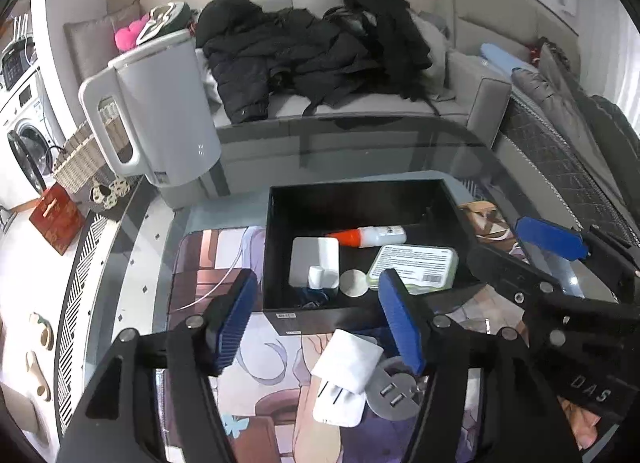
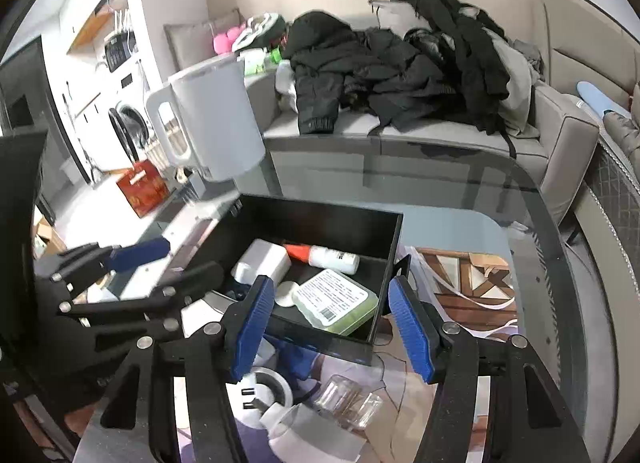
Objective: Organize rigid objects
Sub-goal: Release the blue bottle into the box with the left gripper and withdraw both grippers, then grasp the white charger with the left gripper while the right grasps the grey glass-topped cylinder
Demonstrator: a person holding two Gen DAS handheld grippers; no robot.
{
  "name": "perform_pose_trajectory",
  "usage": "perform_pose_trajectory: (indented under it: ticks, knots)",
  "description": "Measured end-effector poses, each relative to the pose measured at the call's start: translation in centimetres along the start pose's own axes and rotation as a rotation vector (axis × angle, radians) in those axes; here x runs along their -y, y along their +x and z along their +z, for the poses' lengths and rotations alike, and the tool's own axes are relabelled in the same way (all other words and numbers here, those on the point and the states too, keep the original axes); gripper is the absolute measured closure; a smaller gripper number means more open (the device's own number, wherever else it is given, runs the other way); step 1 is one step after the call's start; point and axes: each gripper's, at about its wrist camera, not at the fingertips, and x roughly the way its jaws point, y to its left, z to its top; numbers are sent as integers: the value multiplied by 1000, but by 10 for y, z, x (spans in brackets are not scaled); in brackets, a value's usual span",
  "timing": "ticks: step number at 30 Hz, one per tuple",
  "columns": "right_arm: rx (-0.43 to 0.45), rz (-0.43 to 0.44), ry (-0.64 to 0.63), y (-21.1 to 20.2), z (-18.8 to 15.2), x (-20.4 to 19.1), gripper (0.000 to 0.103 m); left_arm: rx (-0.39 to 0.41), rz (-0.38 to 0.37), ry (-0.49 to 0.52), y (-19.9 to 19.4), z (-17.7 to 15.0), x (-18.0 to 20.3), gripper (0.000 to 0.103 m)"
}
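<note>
Past the glass tabletop (image 1: 360,143) I see a white electric kettle (image 1: 160,111) standing at its left edge, handle turned toward me. Behind it a grey sofa (image 1: 476,99) carries a heap of black jackets (image 1: 304,55), with a pink plush toy (image 1: 130,35) at its left end. Far left, I make out a white washing machine (image 1: 24,131), a wicker basket (image 1: 76,159) and a red box (image 1: 56,219) near it.

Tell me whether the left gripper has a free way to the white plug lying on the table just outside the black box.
Probably yes. The left gripper is open with nothing between its pads, and the white plug lies uncovered on the table just beneath its fingers, in front of the black box. The round grey adapter touching the plug could get nudged.
</note>
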Motion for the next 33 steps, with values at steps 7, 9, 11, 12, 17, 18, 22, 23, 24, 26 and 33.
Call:
perform_pose_trajectory:
  ticks: [7, 9, 11, 12, 17, 18, 22, 23, 24, 26, 33]
  knots:
    - [81, 28, -9, -41, -2, -6, 41, 124, -13, 28, -40, -7, 1, 26]
    - [92, 40, -16, -50, -6, -7, 39, 131, -29, 33, -47, -12, -1, 25]
    - [88, 51, -29, -56, -10, -8, 38, 113, -50, 37, -49, -18, -1, 25]
    - [81, 58, -39, -59, -13, -8, 38, 96, -61, 39, -47, -22, -2, 25]
    - [16, 73, -62, -54, -27, -7, 38, 0, -84, 65, -31, -40, 2, 25]
    - [1, 72, -65, -52, -30, -6, 38, -17, -78, 74, -26, -46, 3, 25]
    - [-44, 74, -84, -42, -40, -3, 38, -91, -73, 95, -10, -63, 6, 25]
    - [-58, 73, -89, -39, -44, -2, 38, -109, -76, 95, -7, -66, 6, 25]
    - [-70, 73, -93, -36, -47, -2, 38, -122, -79, 95, -4, -69, 5, 25]
    - [-104, 72, -96, -28, -53, -1, 38, -156, -77, 97, 2, -76, 4, 25]
    - [-175, 53, -108, -1, -64, 7, 38, -236, -62, 127, 21, -88, 9, 27]
